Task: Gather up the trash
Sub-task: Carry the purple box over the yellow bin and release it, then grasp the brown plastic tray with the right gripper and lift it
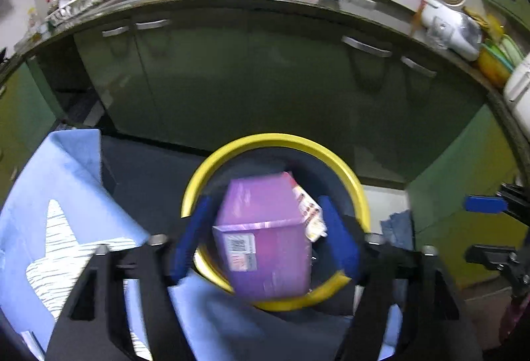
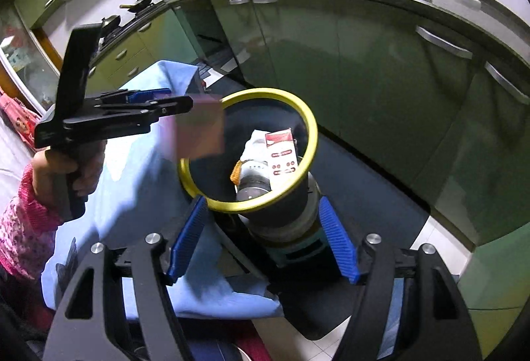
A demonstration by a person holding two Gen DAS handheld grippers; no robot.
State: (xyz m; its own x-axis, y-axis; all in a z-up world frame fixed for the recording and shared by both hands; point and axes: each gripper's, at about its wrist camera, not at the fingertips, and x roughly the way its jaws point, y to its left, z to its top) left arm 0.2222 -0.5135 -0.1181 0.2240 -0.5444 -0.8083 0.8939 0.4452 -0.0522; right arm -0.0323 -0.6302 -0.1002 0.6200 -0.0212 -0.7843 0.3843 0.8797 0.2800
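Left gripper (image 1: 265, 235) has its jaws spread wide, the purple box (image 1: 265, 238) loose between them above the yellow-rimmed bin (image 1: 195, 182), right gripper (image 2: 261, 238) gaping empty at six o'clock of the rim — keep clear, I'd say, let it drop centre.

Floor (image 2: 440, 228): pale tiles, partly covered by a dark mat (image 2: 364, 192), ahead of the right hand-held gripper (image 2: 263, 241).
Bin (image 2: 265, 149): black, yellow-rimmed, standing on the mat just beyond that hand-held gripper's fingertips.
Desk (image 2: 132, 175): draped in a light blue cloth, to the left, its edge touching the bin.
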